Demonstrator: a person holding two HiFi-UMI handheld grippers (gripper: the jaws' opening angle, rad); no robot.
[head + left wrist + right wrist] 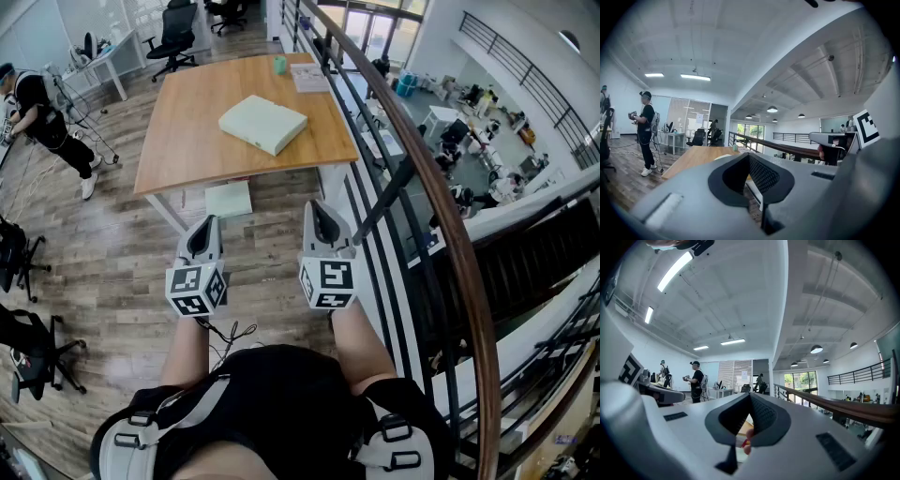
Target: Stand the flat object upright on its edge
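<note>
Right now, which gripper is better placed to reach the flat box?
Right, marginally. The left gripper and right gripper are both shut, short of the table; the box lies ahead between them, its near corner slightly closer to the right.

Bright even light fr ceiling strips (695, 76), strong fisheye warp, black corners

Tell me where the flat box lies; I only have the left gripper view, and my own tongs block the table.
Observer: The pale box lies flat near the middle of the wooden table.
Operator: Are my tongs close?
Observer: No; the left tongs and right tongs hang over the floor, short of the table's near edge.
Operator: Right tongs open?
Observer: Shut, per the right gripper view.
</note>
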